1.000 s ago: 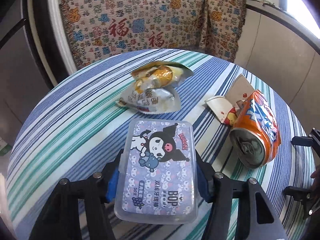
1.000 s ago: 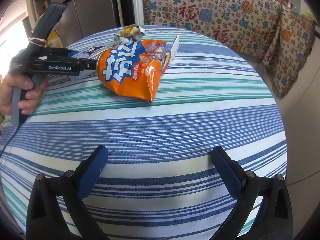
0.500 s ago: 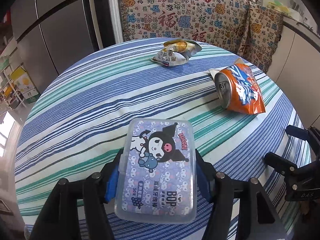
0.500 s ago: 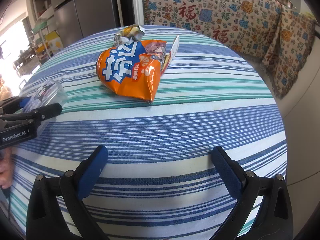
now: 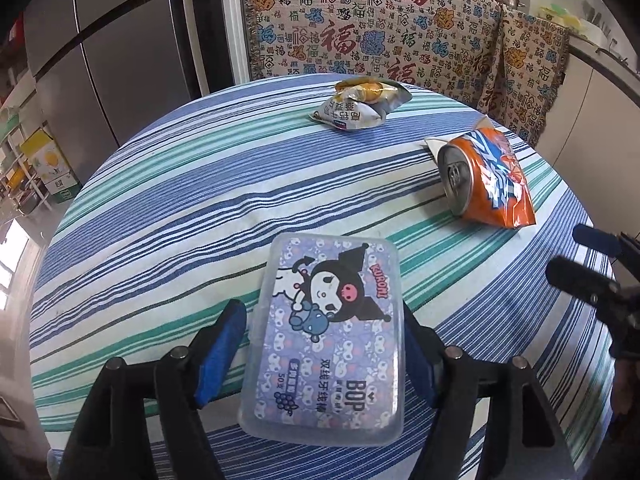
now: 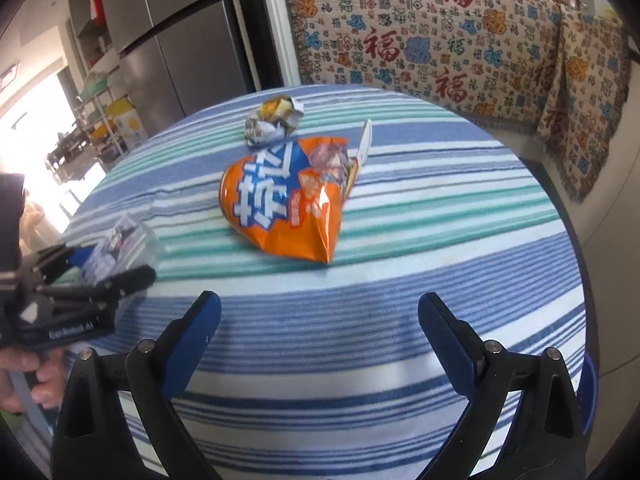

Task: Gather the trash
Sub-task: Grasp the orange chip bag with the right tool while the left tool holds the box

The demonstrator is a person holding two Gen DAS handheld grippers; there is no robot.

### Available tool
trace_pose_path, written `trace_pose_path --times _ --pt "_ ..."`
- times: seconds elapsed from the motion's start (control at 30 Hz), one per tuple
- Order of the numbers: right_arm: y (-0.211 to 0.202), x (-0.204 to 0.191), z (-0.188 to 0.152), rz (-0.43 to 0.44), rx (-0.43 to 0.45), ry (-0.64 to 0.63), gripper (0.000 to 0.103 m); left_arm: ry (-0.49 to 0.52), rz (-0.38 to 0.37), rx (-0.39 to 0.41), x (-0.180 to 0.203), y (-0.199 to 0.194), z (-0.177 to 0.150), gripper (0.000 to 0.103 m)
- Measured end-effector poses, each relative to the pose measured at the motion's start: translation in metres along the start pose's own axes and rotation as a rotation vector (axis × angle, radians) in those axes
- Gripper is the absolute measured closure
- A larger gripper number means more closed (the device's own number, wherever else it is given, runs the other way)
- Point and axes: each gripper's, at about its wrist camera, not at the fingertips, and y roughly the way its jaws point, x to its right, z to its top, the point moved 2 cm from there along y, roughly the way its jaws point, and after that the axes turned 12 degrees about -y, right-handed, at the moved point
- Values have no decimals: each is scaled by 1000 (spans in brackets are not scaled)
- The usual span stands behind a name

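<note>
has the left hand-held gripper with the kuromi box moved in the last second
Yes. In the right wrist view the left hand-held gripper and its plastic box have pulled back from beside the orange chip bag toward the table's near left edge.

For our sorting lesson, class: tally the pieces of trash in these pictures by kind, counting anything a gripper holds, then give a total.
Snack bags: 2 (orange bag, crumpled wrapper)
Plastic boxes: 1 (floss-pick box, in the left gripper)
Paper scraps: 1 (white card)
Total: 4
</note>
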Motion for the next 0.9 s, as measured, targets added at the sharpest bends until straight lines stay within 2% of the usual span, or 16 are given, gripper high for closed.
trace_pose_path --times 0.1,0.2,0.33,0.4,0.43,0.47,0.53,0.6,0.67,0.9 --pt "8 -13 30 -12 -3 -15 3 -1 2 6 0 0 0 28" --pt "21 -35 57 -114 -28 -74 1 -5 5 11 -2 0 0 24" --pt "45 -49 72 -182 -93 -110 4 -7 1 11 -3 1 2 23" --pt "47 -39 69 -174 -106 -70 32 -3 -2 10 -5 1 2 23" --pt "42 -32 67 -152 -98 -36 40 -2 -2 9 -5 1 3 23" --pt "34 -25 63 -121 -83 -8 54 0 -3 7 -5 1 3 23" --pt "18 -15 53 -81 -84 23 74 1 -2 4 -6 2 4 23" --pt "1 -3 40 -12 -73 63 78 0 0 1 -4 1 3 23" --pt "-10 9 25 13 -91 94 82 -1 1 2 -3 1 3 23" --pt "-23 41 -35 -62 -185 81 80 -3 1 9 -4 1 2 22"
